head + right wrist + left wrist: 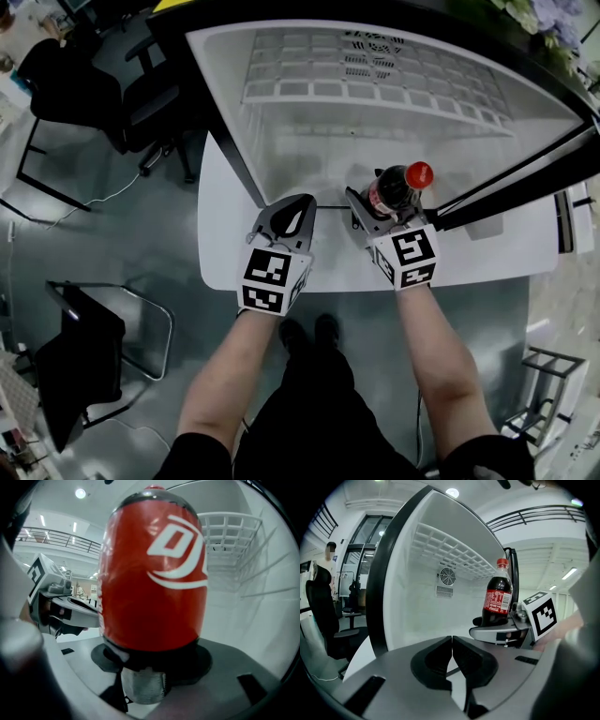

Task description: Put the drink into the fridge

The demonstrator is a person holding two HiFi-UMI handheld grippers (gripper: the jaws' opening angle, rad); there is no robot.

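Note:
A cola bottle (397, 187) with a red cap and red label stands upright in my right gripper (380, 208), whose jaws are shut on its lower body. In the right gripper view the red label (154, 573) fills the frame between the jaws. The bottle (497, 599) shows at the right of the left gripper view, just in front of the open white fridge (375, 103). My left gripper (286, 220) hovers beside it at the fridge's front edge, jaws shut with nothing between them (452, 660).
The fridge has a wire shelf (375, 70) and a rear fan vent (447, 577). Its open door (525, 178) stands to the right. A black office chair (141, 103) and a folding frame (94, 347) stand on the floor at the left. A person (329, 555) stands far off.

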